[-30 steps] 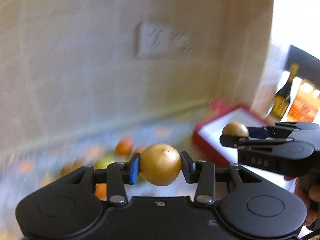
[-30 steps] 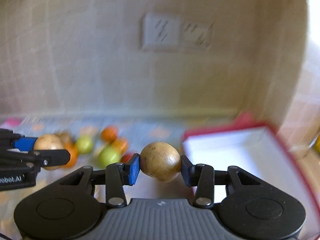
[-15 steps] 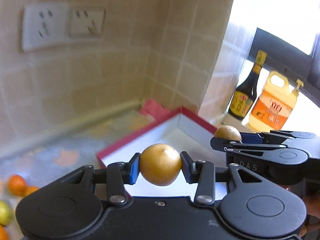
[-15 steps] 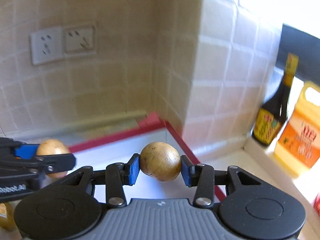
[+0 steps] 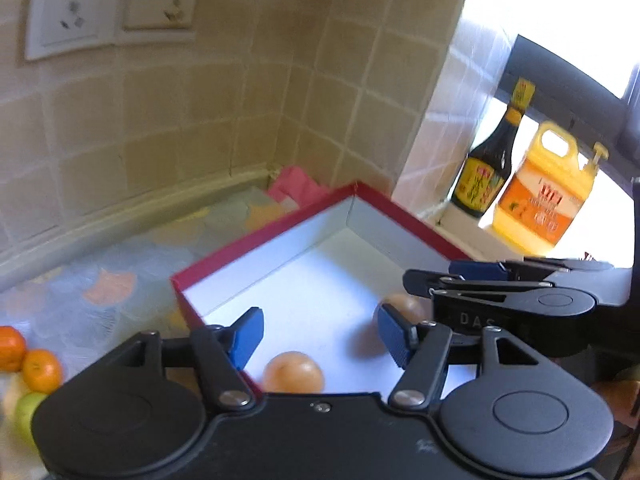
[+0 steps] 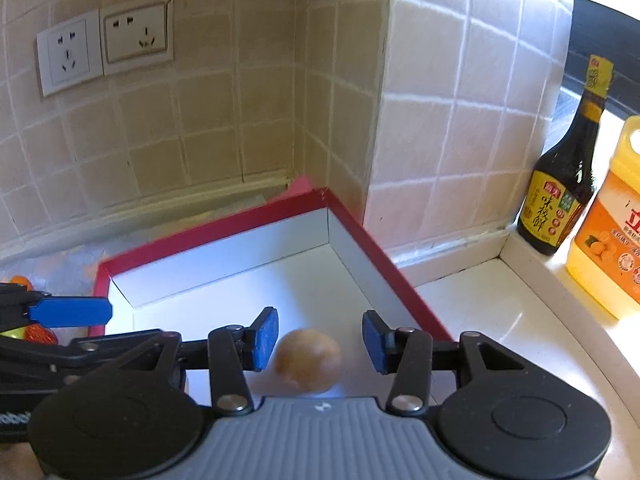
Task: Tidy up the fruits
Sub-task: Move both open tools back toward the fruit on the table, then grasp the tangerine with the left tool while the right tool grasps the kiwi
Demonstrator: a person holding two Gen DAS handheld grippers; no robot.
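A red box with a white inside [image 5: 280, 224] [image 6: 208, 236] stands in the tiled corner. My left gripper [image 5: 318, 338] is open over its near left part, and a round golden-brown fruit [image 5: 293, 372] lies on the box floor just below it. My right gripper [image 6: 319, 338] is open over the box, with a second golden-brown fruit [image 6: 308, 360] lying on the floor between its fingers. That fruit also shows in the left wrist view [image 5: 404, 306], partly hidden by the right gripper [image 5: 500, 280]. The left gripper shows at the left edge of the right wrist view [image 6: 68, 312].
Orange fruits [image 5: 28, 360] and a green fruit [image 5: 28, 408] lie on the patterned counter left of the box. A dark sauce bottle [image 6: 564, 184] and a yellow-orange jug [image 6: 612, 232] stand on the sill at the right. Wall sockets [image 6: 104, 46] sit above.
Both grippers have opened and let go of their golden-brown fruits, which now lie on the box floor. Both grippers have come lower over the box.
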